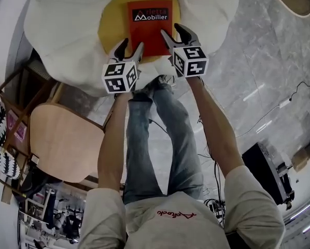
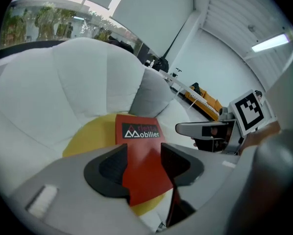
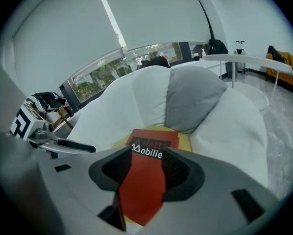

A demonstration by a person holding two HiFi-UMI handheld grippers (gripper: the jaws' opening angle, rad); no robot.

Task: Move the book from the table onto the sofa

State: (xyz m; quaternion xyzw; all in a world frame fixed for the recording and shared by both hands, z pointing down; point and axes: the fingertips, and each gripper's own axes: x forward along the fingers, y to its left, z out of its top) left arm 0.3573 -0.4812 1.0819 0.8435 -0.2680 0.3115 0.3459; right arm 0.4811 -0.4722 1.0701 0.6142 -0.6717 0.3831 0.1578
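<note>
We find left gripper (image 1: pixel 130 50) and right gripper (image 1: pixel 177 35) open, empty; a low jaw could drag the book (image 1: pixel 150 32) off the sofa (image 1: pixel 67 30)

Smooth paper book (image 1: pixel 150 32) on matt cloth sofa (image 1: pixel 67 30); floor (image 1: pixel 269 51) perhaps polished stone.

The book's (image 1: pixel 149 32) near corners sit behind the left gripper (image 1: pixel 134 43) and right gripper (image 1: pixel 170 30) in the head view, both gripper views lose its lower part behind their jaws, and the label's (image 1: pixel 150 15) faint top word won't read.
</note>
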